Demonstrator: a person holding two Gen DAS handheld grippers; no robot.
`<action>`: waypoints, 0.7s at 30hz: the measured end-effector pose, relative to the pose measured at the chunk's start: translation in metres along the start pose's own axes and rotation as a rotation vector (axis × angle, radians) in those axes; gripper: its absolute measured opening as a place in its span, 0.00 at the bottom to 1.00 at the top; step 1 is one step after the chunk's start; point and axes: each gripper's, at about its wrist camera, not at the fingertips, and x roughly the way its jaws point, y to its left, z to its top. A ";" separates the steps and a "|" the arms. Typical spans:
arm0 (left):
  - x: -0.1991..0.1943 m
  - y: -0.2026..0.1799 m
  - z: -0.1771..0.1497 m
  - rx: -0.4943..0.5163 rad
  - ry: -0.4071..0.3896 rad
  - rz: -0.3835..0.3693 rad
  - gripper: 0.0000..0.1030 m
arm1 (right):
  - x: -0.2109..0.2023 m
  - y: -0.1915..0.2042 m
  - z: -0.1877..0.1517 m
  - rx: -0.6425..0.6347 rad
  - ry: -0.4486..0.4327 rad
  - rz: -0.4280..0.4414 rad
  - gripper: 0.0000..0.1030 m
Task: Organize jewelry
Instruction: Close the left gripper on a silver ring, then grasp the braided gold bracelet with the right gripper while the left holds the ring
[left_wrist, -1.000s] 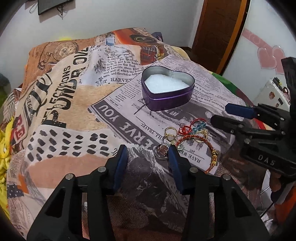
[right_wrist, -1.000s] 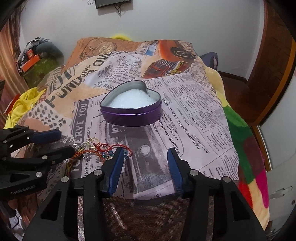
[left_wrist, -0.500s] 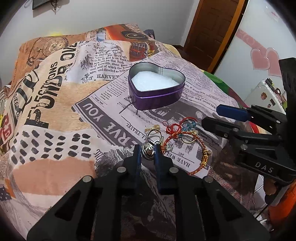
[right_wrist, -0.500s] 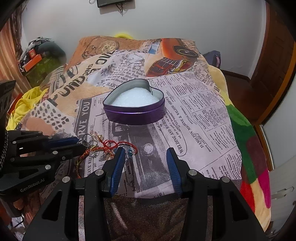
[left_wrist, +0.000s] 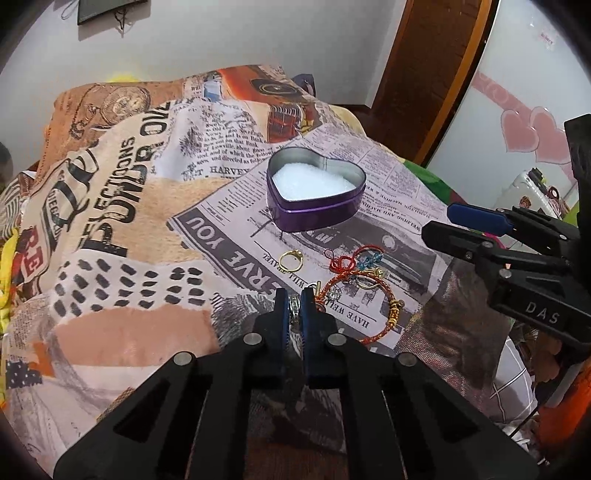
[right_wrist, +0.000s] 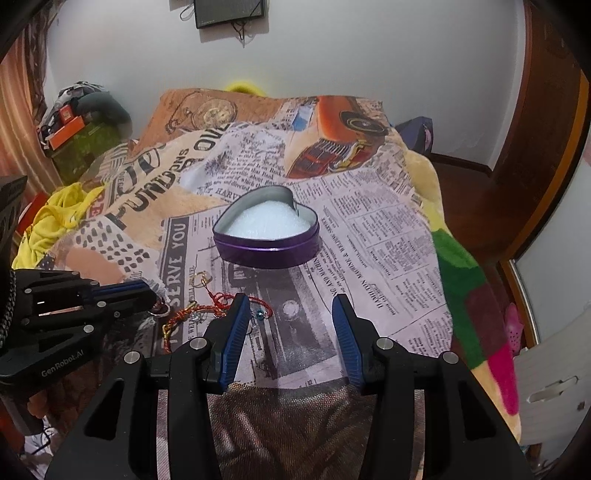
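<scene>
A purple heart-shaped tin (left_wrist: 316, 197) with white padding sits on the newspaper-print blanket; it also shows in the right wrist view (right_wrist: 266, 238). My left gripper (left_wrist: 294, 306) is shut on a silver ring (left_wrist: 294, 308), lifted just above the blanket. Beside it lie a gold ring (left_wrist: 290, 259), a red cord charm with blue beads (left_wrist: 354, 261) and a red-gold bangle (left_wrist: 364, 299). My right gripper (right_wrist: 290, 314) is open and empty, hovering near the jewelry pile (right_wrist: 207, 312), in front of the tin.
The blanket (left_wrist: 122, 206) covers a raised surface that drops off at the front and right. A wooden door (left_wrist: 436, 66) stands at the back right. Yellow cloth (right_wrist: 55, 229) and clutter (right_wrist: 74, 122) lie at the left.
My left gripper closed on the silver ring and lifted it slightly from the pile. A gold ring now lies apart to the left. The right gripper stayed open, nearly still.
</scene>
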 end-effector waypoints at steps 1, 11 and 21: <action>-0.002 0.000 0.000 -0.002 -0.004 0.001 0.05 | -0.002 0.001 0.000 -0.002 -0.003 0.000 0.42; -0.022 0.007 -0.009 -0.024 -0.035 0.014 0.04 | 0.007 0.017 -0.004 -0.036 0.056 0.073 0.42; -0.015 0.019 -0.020 -0.041 -0.001 0.021 0.05 | 0.036 0.031 -0.017 -0.056 0.169 0.128 0.42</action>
